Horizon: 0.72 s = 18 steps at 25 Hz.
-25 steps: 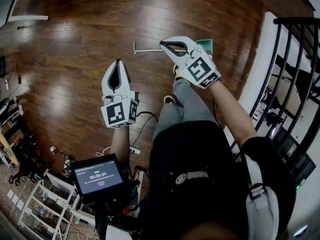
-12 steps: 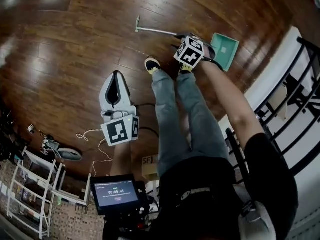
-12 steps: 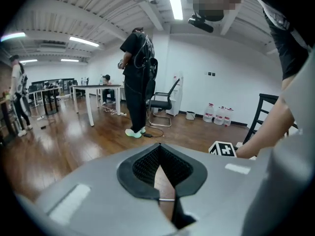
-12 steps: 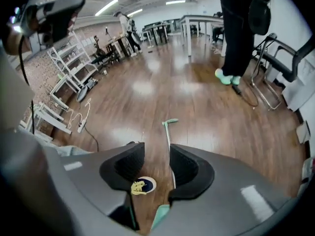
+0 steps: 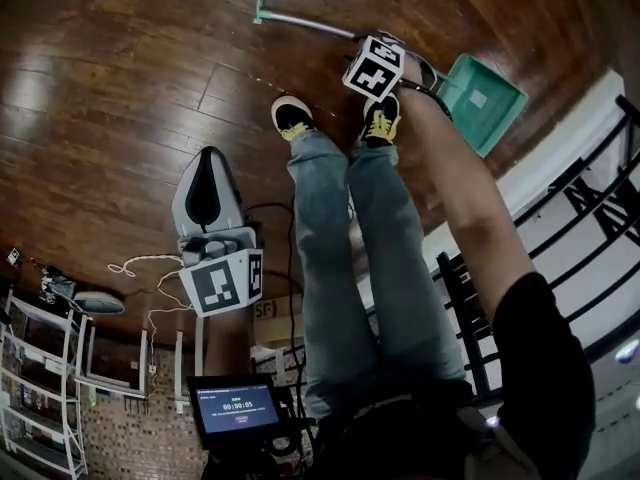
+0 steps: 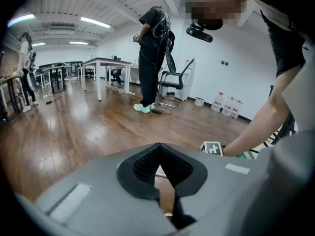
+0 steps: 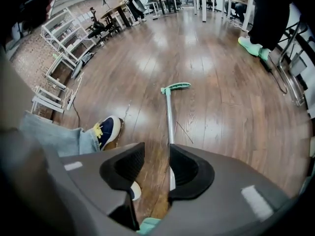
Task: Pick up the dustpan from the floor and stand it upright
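One teal plastic dustpan lies flat on wood floor. Two grippers: right hand-held gripper jaws just been opening, wide apart, dustpan's metal handle between them, unclamped; left hand-held gripper closed, empty.

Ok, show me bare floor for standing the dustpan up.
Free, in the head view: the wide wood floor left of the handle and the shoes. Crowded: between shoes and railing, where the dustpan lies by the right gripper.

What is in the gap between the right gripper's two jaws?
The dustpan's metal handle runs through the open right gripper, close to one jaw, with wood floor below. The right gripper view shows it.
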Each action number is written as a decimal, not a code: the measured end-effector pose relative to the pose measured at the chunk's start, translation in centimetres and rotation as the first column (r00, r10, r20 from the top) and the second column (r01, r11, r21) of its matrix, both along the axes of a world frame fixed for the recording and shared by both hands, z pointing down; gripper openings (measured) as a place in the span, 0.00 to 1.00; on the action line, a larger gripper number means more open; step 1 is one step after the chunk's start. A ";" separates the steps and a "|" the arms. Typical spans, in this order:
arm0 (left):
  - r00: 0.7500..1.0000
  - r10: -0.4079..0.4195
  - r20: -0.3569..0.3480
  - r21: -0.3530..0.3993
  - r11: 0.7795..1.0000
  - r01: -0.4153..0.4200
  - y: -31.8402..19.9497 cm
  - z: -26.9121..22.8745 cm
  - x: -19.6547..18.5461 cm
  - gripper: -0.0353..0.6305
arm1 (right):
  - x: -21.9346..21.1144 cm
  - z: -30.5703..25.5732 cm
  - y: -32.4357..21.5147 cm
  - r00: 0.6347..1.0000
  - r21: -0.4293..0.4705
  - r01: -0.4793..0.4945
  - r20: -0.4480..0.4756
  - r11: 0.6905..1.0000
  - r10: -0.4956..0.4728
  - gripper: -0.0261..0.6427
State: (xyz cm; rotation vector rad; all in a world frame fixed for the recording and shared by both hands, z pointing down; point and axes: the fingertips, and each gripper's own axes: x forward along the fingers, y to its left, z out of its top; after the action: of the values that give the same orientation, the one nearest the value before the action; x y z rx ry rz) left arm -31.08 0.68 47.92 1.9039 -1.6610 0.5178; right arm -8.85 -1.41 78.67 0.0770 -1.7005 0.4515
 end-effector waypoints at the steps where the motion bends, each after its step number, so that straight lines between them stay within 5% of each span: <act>1: 1.000 0.001 0.003 -0.005 1.000 -0.001 -0.2 1.6 0.0 0.08 | 0.1 1.3 -0.3 1.000 0.010 0.006 -0.005 1.000 -0.006 0.29; 10: 0.996 0.080 0.028 -0.013 0.997 -0.080 -5.0 13.9 4.8 0.08 | 1.0 9.0 -1.2 0.999 0.038 0.023 -0.030 0.999 -0.022 0.28; 14: 0.978 0.178 0.105 -0.010 0.984 -0.178 -7.5 17.8 8.8 0.08 | 0.9 10.8 -0.8 1.000 0.032 0.028 -0.011 0.999 -0.028 0.28; 18: 0.985 0.124 0.117 -0.020 0.992 -0.122 -8.6 20.1 9.5 0.08 | 0.4 12.7 -1.1 0.999 0.024 0.038 0.008 0.999 -0.038 0.26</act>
State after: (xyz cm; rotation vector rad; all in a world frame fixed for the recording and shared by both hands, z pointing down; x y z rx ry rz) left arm -21.57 -7.96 68.07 2.0102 -1.6150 0.7017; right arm -8.40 -2.52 91.40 0.0601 -1.7127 0.4043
